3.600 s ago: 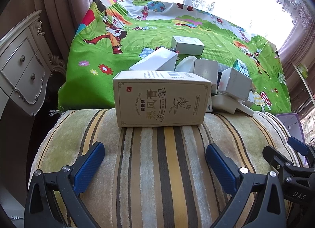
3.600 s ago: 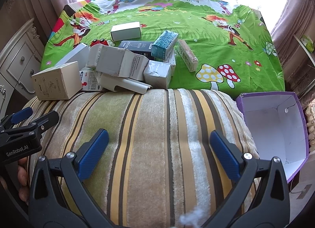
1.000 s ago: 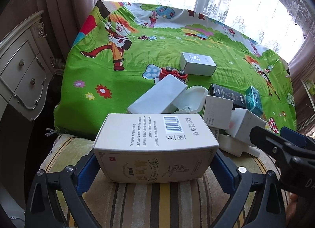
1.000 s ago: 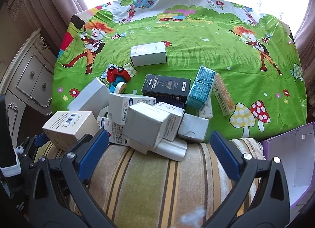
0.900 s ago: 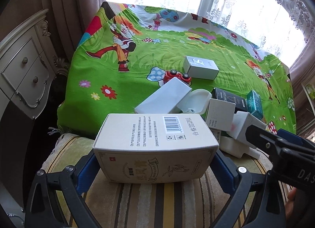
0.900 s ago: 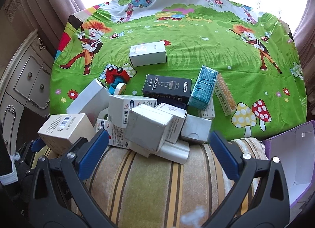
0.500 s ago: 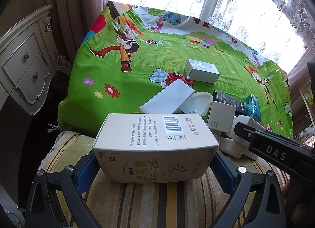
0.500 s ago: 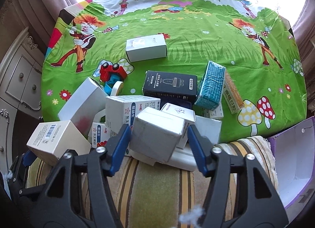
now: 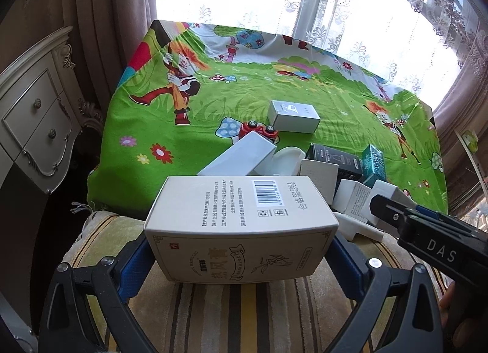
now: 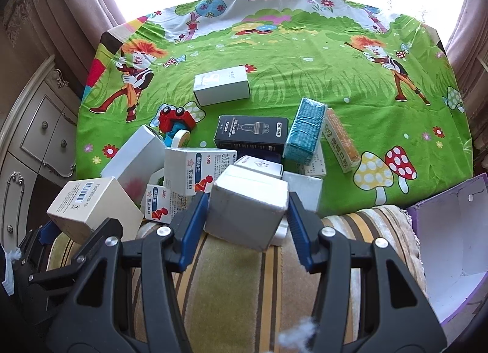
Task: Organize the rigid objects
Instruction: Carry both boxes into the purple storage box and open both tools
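Observation:
My left gripper (image 9: 241, 257) is shut on a large cream carton (image 9: 241, 215) with a barcode on top; its blue pads press both ends, just above the striped cushion (image 9: 244, 316). In the right wrist view the same carton (image 10: 91, 206) sits at the lower left. My right gripper (image 10: 247, 220) is shut on a plain white box (image 10: 247, 206) at the near edge of a pile of boxes. One black finger (image 9: 396, 215) of the right gripper shows at the right of the left wrist view.
The pile lies on a green cartoon cloth (image 10: 305, 63): a black box (image 10: 251, 133), a teal box (image 10: 305, 130), a white box (image 10: 221, 84) farther back, a red toy car (image 10: 175, 118). An open purple box (image 10: 442, 231) stands right of the cushion. A carved dresser (image 9: 33, 118) is at left.
The right gripper's jaws went from wide apart to closed on the white box. The left gripper, open 3.6 s ago with the carton ahead, has held the carton through the last second.

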`<state>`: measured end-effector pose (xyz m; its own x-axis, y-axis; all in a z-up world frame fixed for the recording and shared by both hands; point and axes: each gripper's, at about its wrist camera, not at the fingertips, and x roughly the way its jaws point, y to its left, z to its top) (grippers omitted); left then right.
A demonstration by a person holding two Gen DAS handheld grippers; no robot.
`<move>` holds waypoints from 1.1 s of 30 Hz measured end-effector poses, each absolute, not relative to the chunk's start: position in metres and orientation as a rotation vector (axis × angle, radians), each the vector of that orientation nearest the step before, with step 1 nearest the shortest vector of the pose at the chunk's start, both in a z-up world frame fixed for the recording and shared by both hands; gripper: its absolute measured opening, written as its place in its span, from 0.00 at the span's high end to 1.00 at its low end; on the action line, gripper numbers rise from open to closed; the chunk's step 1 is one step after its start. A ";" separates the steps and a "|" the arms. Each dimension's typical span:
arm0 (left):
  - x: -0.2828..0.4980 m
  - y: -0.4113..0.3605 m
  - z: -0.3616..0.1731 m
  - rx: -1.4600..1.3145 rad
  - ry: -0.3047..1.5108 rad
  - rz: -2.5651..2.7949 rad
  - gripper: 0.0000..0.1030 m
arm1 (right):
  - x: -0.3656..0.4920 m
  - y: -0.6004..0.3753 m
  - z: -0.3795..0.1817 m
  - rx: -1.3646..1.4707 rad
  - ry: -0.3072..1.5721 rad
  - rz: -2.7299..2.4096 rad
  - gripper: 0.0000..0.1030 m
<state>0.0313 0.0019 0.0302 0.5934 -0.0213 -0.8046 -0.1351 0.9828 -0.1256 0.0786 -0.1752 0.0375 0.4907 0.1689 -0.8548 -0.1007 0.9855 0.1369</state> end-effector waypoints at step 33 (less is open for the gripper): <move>0.013 -0.235 0.057 0.168 0.911 -0.460 0.03 | -0.021 -0.418 0.044 0.321 0.940 -0.112 0.45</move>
